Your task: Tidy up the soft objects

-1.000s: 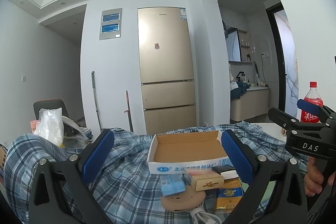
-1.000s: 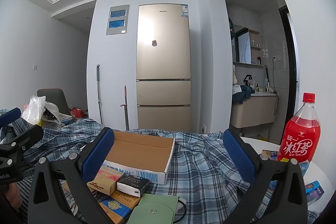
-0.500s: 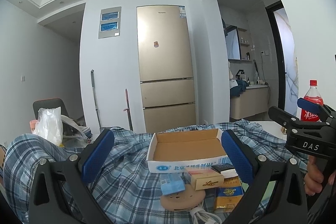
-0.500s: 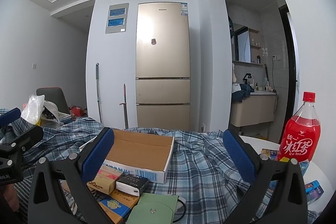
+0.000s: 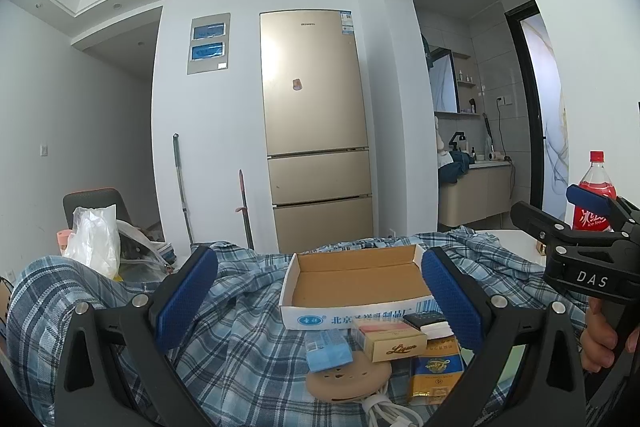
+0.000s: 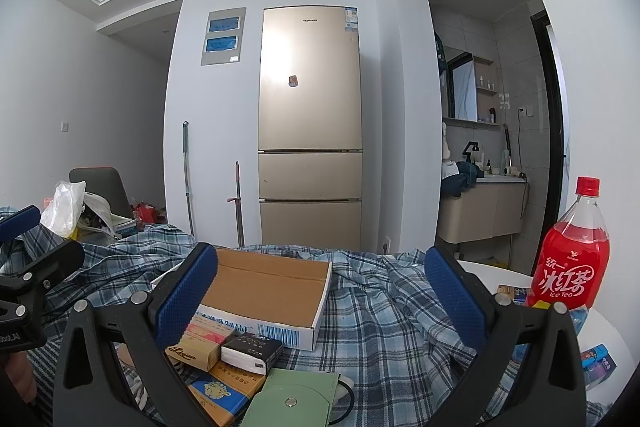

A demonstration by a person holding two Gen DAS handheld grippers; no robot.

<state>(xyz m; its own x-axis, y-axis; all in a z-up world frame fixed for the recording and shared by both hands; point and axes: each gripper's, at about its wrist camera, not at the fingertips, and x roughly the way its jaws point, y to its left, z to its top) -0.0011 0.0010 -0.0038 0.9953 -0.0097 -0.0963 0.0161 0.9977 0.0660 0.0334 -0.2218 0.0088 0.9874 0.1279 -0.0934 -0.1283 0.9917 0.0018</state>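
Both grippers poised with jaws wide apart and empty above a cluttered plaid cloth.

The left gripper [image 5: 320,303] and right gripper [image 6: 320,299] fill the lower frame, raised and level, likely lining up a first pick. The plaid cloth [image 5: 236,343], rumpled blue-and-white check, sprawls across the lower half under an empty cardboard tray [image 5: 354,281] at lower centre; small packs [image 5: 394,345] huddle just below the tray.

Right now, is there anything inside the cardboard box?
No, the cardboard box shows only its bare brown floor, and the small packs lie outside it on the plaid cloth.
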